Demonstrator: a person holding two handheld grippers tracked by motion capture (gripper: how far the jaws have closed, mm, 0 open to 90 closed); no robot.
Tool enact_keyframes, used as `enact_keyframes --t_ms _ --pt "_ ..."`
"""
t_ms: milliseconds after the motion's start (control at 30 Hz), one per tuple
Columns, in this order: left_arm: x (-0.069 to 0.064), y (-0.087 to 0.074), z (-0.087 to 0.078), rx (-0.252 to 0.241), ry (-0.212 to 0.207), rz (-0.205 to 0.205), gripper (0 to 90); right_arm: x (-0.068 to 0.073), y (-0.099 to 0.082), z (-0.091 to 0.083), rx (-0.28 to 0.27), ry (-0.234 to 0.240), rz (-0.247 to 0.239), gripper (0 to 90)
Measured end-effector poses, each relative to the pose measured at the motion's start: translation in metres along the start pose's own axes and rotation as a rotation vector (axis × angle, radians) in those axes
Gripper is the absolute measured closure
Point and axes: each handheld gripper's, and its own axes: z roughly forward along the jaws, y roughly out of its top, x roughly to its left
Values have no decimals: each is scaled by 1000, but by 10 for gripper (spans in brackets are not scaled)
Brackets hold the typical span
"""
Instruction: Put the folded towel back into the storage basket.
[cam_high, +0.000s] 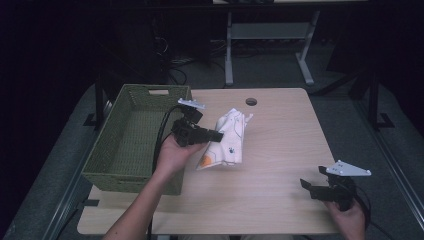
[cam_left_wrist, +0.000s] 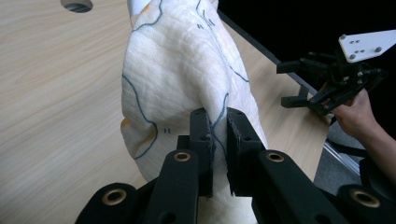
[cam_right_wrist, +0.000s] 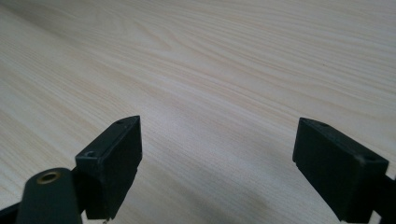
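Near the middle of the table (cam_high: 280, 150), the left gripper (cam_high: 216, 135) is pinching a fold of the white printed cloth (cam_high: 227, 140), its jaws closed tight on the fabric, probably to carry it to the green basket (cam_high: 107, 170) just beside it. The cloth is partly hanging, partly touching the wood. The right gripper (cam_high: 306, 184) is waiting near the table's near right edge, jaws standing wide and holding nothing, leaving open room between.

Bare table (cam_high: 280, 150) between cloth (cam_high: 230, 137) and right claw (cam_high: 306, 186); basket (cam_high: 131, 145) walls left
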Motion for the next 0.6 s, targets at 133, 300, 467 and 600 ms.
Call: enact_keyframes --t_ms 133,300,467,600 --pt "2 1 -5 -4 1 -5 832 0 0 0 1 1 -2 149" --pt "2 3 -12 -10 4 -5 832 0 0 0 1 -1 4 149" --pt "3 4 -20 -20 7 -7 832 0 0 0 0 0 1 148" --pt "6 3 -25 -17 13 -10 832 -1 0 0 1 1 5 148"
